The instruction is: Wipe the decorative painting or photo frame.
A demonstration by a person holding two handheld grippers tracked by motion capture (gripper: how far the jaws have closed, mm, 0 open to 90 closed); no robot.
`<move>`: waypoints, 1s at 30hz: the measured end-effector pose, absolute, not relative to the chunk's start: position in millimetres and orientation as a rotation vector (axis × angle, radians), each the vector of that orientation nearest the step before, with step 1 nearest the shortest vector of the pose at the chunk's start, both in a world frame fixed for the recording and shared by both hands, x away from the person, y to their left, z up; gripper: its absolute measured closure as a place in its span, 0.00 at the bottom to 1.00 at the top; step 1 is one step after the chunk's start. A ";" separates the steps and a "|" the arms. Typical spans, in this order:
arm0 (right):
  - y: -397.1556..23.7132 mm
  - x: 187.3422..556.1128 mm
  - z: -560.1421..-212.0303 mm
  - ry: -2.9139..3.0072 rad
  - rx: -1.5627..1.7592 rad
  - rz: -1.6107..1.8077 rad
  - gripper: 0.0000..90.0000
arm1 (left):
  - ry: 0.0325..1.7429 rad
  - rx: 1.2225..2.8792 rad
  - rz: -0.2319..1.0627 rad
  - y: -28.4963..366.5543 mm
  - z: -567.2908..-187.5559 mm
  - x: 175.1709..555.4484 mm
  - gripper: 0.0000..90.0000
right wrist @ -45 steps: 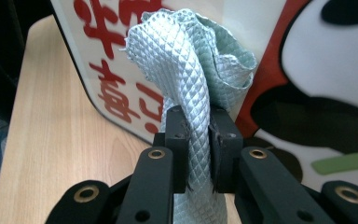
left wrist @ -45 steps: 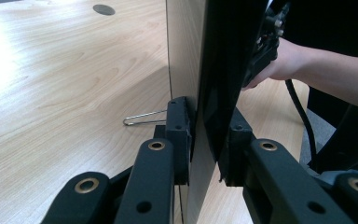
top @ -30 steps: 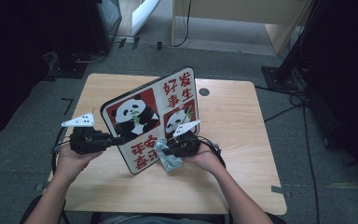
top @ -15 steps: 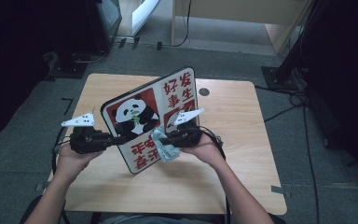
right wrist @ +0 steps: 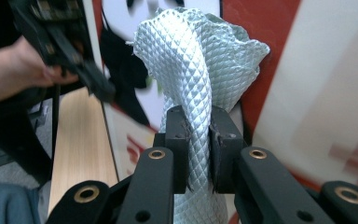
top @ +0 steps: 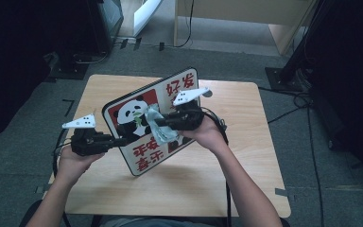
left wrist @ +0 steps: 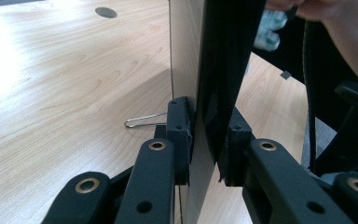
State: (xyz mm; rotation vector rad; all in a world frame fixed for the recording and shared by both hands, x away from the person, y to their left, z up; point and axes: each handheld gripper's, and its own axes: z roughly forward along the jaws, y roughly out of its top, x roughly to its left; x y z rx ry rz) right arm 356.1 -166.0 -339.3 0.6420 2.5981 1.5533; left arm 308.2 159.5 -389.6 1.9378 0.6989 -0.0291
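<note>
Left claw (top: pixel 120 140) clamps the panda board's (top: pixel 144 163) edge above the bench (top: pixel 246 156); right claw (right wrist: pixel 198 149) pinches a quilted cloth (right wrist: pixel 200 60) against it.

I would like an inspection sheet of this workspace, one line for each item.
Surface: wooden table, bare around the work.
Job's things: panda board held tilted on edge; pale green quilted cloth against its printed face.
Clutter: wire clip lying on the table.
Grippers: left gripper clamps the board's edge; right gripper pinches the cloth.
Cables: black cable at the right wrist.
Surroundings: grey carpet, floor cables, wooden furniture behind.
</note>
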 end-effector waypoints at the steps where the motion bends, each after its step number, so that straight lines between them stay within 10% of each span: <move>1: -164.1 357.1 -333.7 2.593 0.635 1.556 0.90 | 0.699 1.938 -0.030 159.6 -389.6 308.2 0.87; 30: -138.4 371.4 -301.7 2.574 0.481 1.546 0.90 | 0.697 1.945 -0.029 159.6 -389.0 308.5 0.87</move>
